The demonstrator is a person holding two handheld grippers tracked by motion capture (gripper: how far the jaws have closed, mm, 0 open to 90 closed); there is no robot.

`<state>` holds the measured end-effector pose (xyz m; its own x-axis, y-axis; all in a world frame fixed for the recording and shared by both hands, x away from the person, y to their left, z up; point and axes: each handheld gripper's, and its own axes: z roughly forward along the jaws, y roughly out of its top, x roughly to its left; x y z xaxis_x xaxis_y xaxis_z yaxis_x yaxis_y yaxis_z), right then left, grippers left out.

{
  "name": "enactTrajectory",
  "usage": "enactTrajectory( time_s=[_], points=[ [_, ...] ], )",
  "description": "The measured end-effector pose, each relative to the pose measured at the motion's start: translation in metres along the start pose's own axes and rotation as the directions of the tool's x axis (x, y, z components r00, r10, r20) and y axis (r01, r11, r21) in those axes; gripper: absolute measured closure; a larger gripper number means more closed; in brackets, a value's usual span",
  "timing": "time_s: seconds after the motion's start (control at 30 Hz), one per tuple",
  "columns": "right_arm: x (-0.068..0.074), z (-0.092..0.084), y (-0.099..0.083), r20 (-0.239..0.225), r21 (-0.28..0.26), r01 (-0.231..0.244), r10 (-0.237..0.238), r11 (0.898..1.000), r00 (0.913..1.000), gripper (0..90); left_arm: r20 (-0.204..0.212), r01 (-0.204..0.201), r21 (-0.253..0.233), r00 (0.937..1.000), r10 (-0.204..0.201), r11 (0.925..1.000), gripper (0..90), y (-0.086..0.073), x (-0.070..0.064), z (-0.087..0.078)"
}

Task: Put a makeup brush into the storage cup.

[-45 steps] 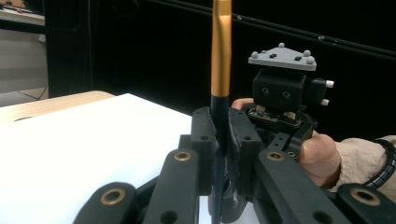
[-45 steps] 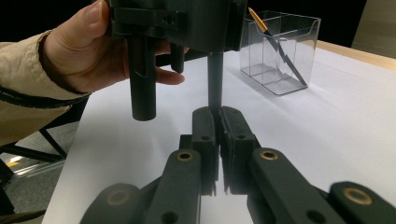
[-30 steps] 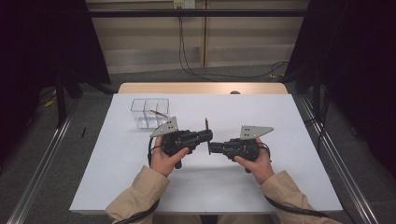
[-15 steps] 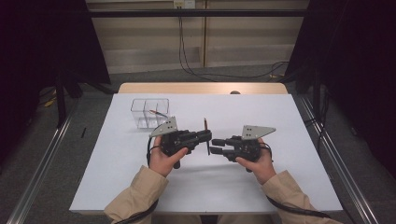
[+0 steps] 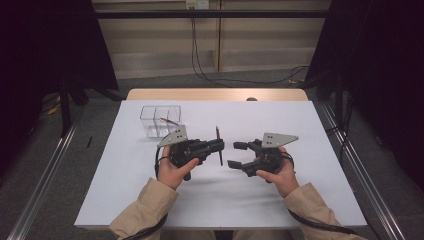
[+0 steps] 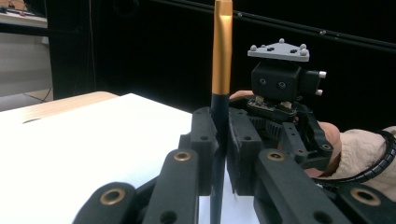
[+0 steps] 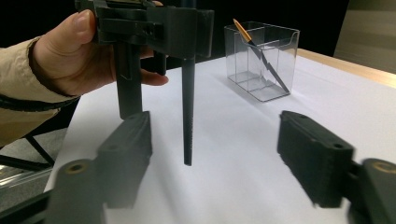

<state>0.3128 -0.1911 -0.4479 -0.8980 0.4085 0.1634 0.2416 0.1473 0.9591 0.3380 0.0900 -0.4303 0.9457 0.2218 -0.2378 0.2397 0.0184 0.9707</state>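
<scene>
Now we are clamping the jaws of our left gripper (image 5: 220,146) on a black brush with an orange-gold end (image 5: 219,145), holding it upright over the middle of the desk (image 5: 320,150), its dark tip hanging just above the white surface. Our right gripper (image 5: 235,154) is facing it from just beside; its jaws have just been opening and are standing apart, off the brush, which is hanging between them in the right gripper view. Toward the far left corner, a clear two-compartment holder (image 5: 160,120) is keeping a second brush (image 5: 169,121) leaning tilted inside.
</scene>
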Motion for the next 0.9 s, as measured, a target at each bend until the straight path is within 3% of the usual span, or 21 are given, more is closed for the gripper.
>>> enactTrajectory(
  time_s=[0.2, 0.9],
  points=[
    [-0.001, -0.002, -0.001, 0.012, 0.004, -0.001, 0.001, 1.000, 0.9999, 16.5, -0.007, -0.002, -0.001, 1.0000, 0.002, 1.0000, 82.4, 0.001, 0.000, -0.002],
    [-0.004, -0.021, -0.002, 0.069, 0.016, -0.004, 0.002, 1.000, 0.9976, 11.1, -0.010, -0.015, -0.002, 0.9998, 0.015, 0.9999, 82.3, 0.002, 0.000, -0.006]
  ],
)
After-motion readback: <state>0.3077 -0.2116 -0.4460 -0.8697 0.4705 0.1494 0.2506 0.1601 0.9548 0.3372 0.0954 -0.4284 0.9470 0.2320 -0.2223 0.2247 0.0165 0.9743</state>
